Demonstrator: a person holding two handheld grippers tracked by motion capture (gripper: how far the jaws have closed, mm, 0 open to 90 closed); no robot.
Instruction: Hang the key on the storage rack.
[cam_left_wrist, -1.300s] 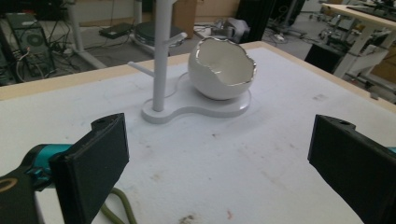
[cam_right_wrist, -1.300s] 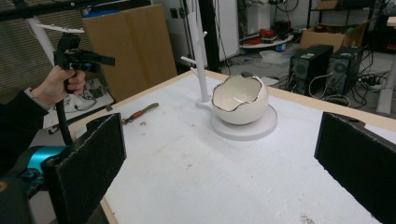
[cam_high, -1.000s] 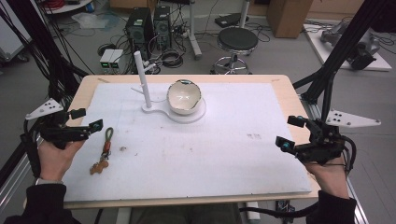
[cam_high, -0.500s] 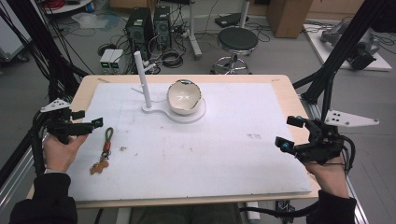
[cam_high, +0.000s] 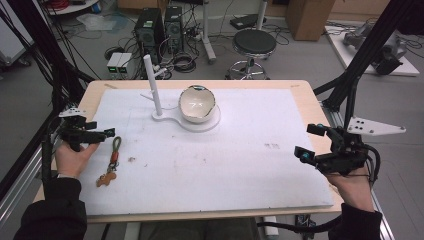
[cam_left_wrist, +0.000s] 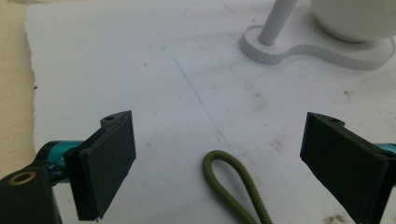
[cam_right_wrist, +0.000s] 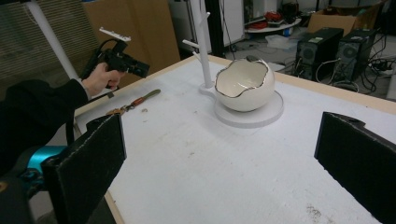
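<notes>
Jaws of my left gripper (cam_high: 107, 133) stand wide with nothing between them; the right gripper (cam_high: 309, 142) is spread just as wide, well apart from the work. To take the keychain (cam_high: 111, 162) cleanly I would ease forward and down, centring its green cord loop (cam_left_wrist: 233, 186); that loop lies on the white mat (cam_high: 225, 165) between the left jaws, just short of their tips.
</notes>
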